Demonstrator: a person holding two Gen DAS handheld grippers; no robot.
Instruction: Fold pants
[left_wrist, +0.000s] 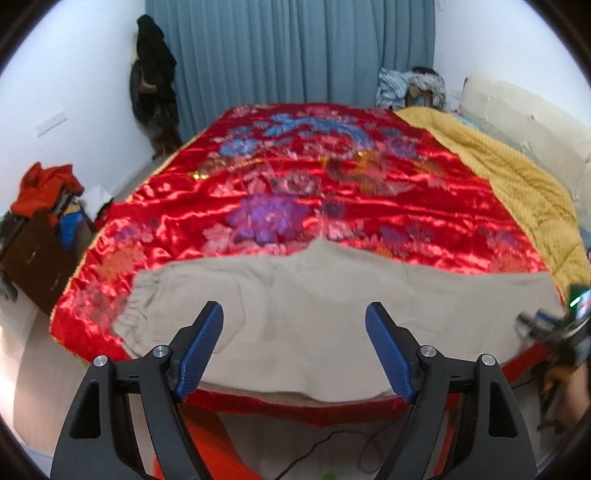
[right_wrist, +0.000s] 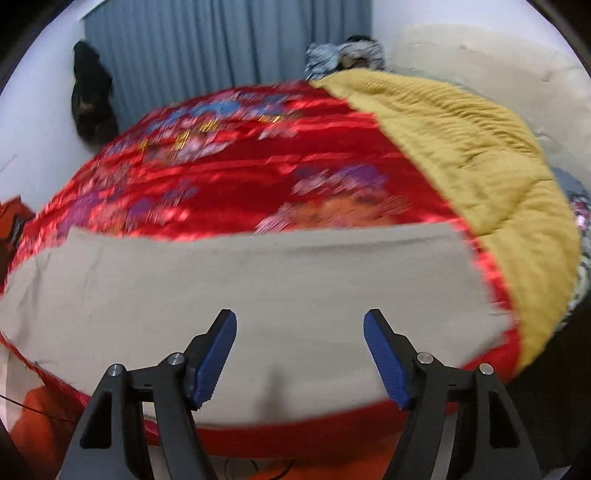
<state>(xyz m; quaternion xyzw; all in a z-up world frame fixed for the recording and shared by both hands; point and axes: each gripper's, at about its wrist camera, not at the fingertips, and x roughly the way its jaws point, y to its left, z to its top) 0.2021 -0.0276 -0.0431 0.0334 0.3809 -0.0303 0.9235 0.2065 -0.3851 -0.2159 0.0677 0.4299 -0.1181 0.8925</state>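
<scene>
Beige pants (left_wrist: 295, 310) lie flat across the near edge of a bed with a red satin floral cover (left_wrist: 295, 177). The gathered waistband (left_wrist: 129, 310) is at the left. My left gripper (left_wrist: 293, 314) is open and empty, held above the pants near the waist end. In the right wrist view the pants (right_wrist: 258, 288) stretch left to right, with the leg end (right_wrist: 476, 295) at the right. My right gripper (right_wrist: 300, 323) is open and empty above the leg part. The right gripper also shows blurred at the right edge of the left wrist view (left_wrist: 554, 325).
A mustard quilt (right_wrist: 480, 155) is folded back on the bed's right side. A cream headboard (left_wrist: 524, 118) stands at the right. Blue curtains (left_wrist: 288, 48) hang behind. A brown cabinet (left_wrist: 33, 258) with red clothes stands left of the bed. A cable (left_wrist: 332, 443) lies on the floor.
</scene>
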